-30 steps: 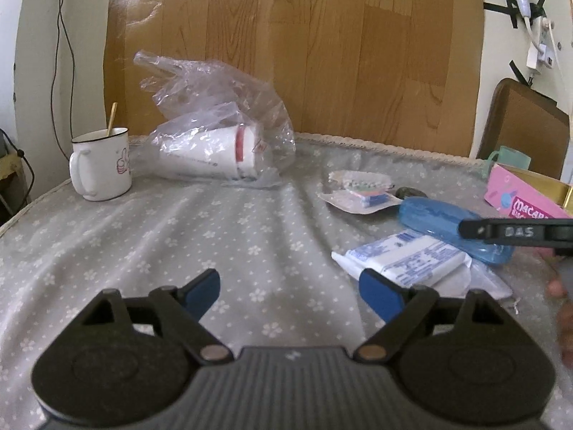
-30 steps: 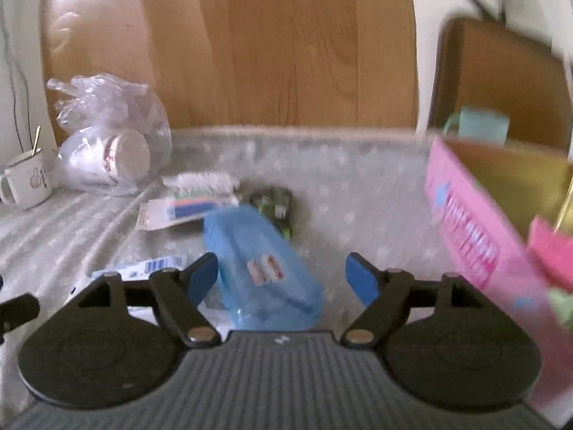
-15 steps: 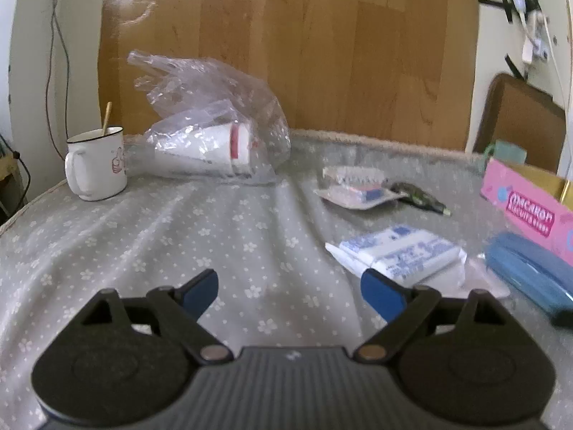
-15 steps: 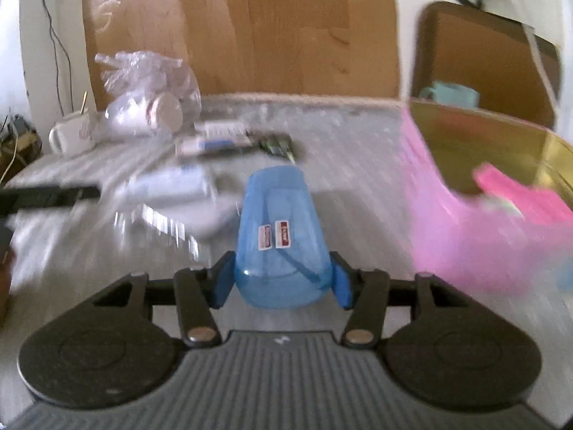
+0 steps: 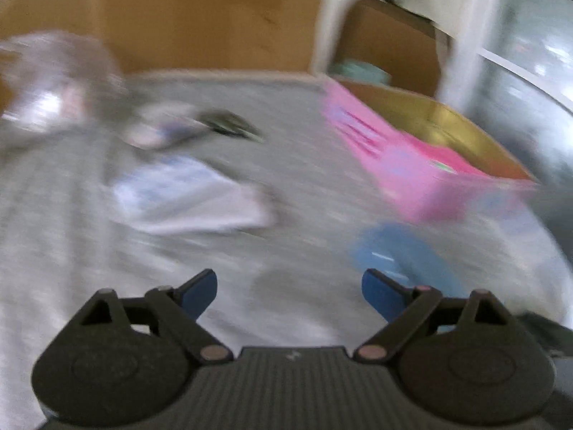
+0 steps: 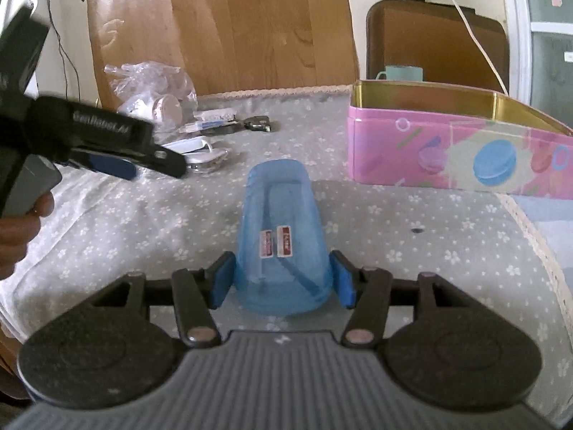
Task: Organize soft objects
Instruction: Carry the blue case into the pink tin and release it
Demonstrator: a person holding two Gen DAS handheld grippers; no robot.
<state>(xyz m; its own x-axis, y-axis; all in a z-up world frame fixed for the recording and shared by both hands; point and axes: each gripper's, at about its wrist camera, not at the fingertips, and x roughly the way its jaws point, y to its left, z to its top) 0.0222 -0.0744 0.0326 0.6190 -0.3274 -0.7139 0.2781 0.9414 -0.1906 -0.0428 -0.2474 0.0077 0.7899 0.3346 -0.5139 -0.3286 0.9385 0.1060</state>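
Note:
A translucent blue soft pouch (image 6: 279,215) lies lengthwise between the blue pads of my right gripper (image 6: 283,277). Both pads touch its sides near its close end while the jaws are opening slightly. The pouch is over the flowered grey tablecloth, left of the pink tin (image 6: 447,157). The left wrist view is blurred by motion. There my left gripper (image 5: 288,281) has nothing between its fingers and its jaws are opening. The blue pouch (image 5: 401,261) shows just beyond its right finger, and the pink tin (image 5: 412,165) is further back. From the right wrist view, the left gripper (image 6: 154,166) hovers at the left, held by a hand (image 6: 21,222).
A white and blue tissue packet (image 6: 193,147) and flat packets lie mid-left. A clear plastic bag of cups (image 6: 154,93) sits at the back left, with a dark small item (image 6: 256,122) nearby. A teal mug (image 6: 403,71) stands behind the tin. The table edge (image 6: 537,233) curves at the right.
My right gripper closed around the blue pouch and carried it nearer and rightward, beside the pink tin. My left gripper swung right toward the tin, blurring its view.

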